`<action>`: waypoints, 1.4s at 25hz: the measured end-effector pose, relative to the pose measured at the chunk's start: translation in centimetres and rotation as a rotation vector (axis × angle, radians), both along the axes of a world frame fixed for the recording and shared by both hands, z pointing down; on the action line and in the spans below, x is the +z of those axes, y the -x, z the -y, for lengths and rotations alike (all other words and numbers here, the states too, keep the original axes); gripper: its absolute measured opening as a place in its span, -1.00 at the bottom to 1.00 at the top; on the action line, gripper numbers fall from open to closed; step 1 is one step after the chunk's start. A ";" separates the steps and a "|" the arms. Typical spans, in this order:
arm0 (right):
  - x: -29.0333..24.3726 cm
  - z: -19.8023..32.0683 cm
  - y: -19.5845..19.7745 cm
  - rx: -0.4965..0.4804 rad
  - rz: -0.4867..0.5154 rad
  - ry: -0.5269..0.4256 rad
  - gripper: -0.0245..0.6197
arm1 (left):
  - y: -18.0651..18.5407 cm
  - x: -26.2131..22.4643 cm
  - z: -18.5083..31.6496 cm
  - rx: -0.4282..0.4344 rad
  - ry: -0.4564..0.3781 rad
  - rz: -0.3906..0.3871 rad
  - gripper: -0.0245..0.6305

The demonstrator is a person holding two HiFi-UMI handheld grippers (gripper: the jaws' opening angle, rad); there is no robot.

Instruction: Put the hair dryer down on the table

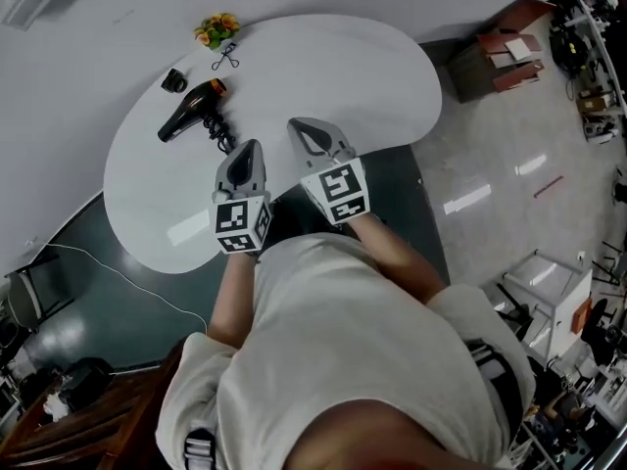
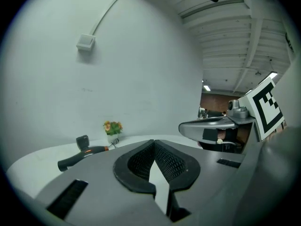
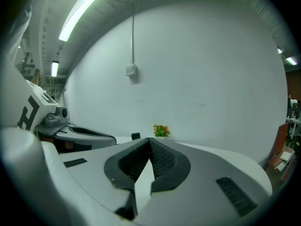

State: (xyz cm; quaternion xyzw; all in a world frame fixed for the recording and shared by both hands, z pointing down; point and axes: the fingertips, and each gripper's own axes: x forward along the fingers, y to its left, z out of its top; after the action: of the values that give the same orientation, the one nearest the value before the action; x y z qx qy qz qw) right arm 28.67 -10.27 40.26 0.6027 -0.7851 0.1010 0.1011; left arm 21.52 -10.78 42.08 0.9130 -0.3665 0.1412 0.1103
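Observation:
The black hair dryer (image 1: 191, 109) with an orange band lies on its side on the white table (image 1: 343, 76), at the far left, its coiled cord (image 1: 223, 137) trailing toward me. In the left gripper view the hair dryer (image 2: 82, 157) lies ahead and to the left. My left gripper (image 1: 252, 145) hovers over the table's near edge, just right of the cord, shut and empty; its tips (image 2: 153, 141) meet. Beside it, the right gripper (image 1: 296, 125) is shut with nothing in it, tips (image 3: 149, 139) together. Neither touches the dryer.
A small black attachment (image 1: 174, 80), a metal eyelash curler (image 1: 226, 57) and a little flower pot (image 1: 217, 29) sit along the table's far left edge by the wall. A cable (image 1: 118, 272) runs over the floor at left. Boxes (image 1: 505, 52) stand at right.

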 end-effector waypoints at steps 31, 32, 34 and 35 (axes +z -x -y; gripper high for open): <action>-15.0 2.6 -0.3 0.025 -0.093 -0.311 -0.93 | 6.3 -15.1 3.4 -0.158 -0.300 -0.119 -0.87; -14.9 2.6 -0.3 0.028 -0.092 -0.307 -0.93 | 6.4 -15.1 3.5 -0.161 -0.302 -0.121 -0.87; -14.7 2.7 -0.4 0.031 -0.094 -0.305 -0.93 | 6.5 -15.1 3.5 -0.163 -0.305 -0.121 -0.87; -14.7 2.7 -0.4 0.031 -0.096 -0.307 -0.93 | 6.5 -15.0 3.5 -0.161 -0.303 -0.124 -0.87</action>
State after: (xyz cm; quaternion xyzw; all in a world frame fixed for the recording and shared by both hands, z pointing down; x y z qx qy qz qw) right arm 29.04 -12.97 25.60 0.6271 -0.7763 -0.0476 0.0438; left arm 15.01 -14.31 27.07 0.8938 -0.4480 0.0185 0.0050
